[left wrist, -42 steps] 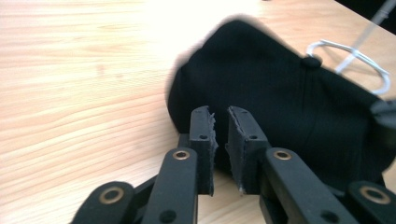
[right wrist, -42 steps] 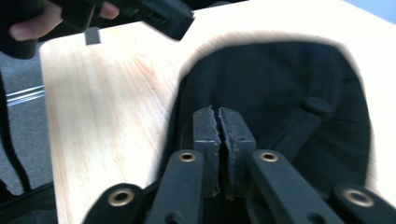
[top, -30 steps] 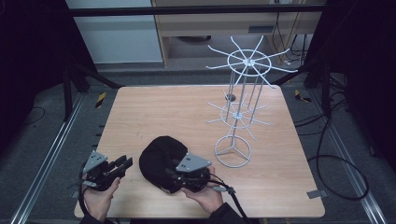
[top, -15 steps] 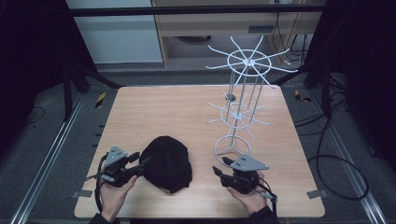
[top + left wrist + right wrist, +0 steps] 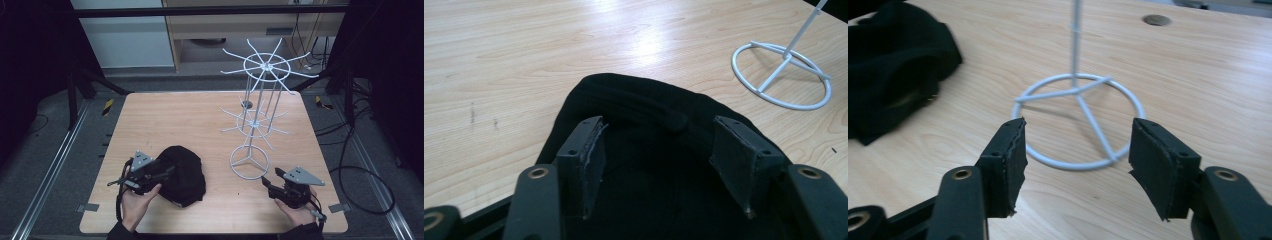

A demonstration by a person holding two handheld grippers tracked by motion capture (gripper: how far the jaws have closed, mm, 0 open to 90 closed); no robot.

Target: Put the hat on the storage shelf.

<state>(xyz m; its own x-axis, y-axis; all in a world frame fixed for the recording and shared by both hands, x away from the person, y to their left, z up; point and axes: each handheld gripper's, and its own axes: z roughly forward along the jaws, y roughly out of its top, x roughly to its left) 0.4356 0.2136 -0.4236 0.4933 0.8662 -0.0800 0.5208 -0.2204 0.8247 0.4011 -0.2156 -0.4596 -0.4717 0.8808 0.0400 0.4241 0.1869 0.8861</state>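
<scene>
A black cap (image 5: 181, 175) is seen lying on the wooden table (image 5: 175, 120), near its front edge and left of the middle. In the left gripper view the cap (image 5: 649, 130) is spread low between and ahead of the two jaws, its dark fabric bunched and a rounded seam visible along its far edge. The left claw (image 5: 167, 171) is held wide, with its jaws set on either side of the cap's near part; whether the pads are touching the fabric cannot be told. The claw is gripped by the person's left hand (image 5: 135, 200), which comes in from the bottom edge of the high view.

To the right of the cap, just beside it, a white wire rack (image 5: 260, 115) is stood upright on a ring base, with spoked tiers higher on its stem. In the right gripper view the ring base (image 5: 1079, 120) is seen directly ahead of the jaws, and the cap (image 5: 893, 65) lies off to the left. The right claw (image 5: 268, 182) is held wide and empty near the table's front right corner, close to the base but apart from it, in the right hand (image 5: 300, 212).
</scene>
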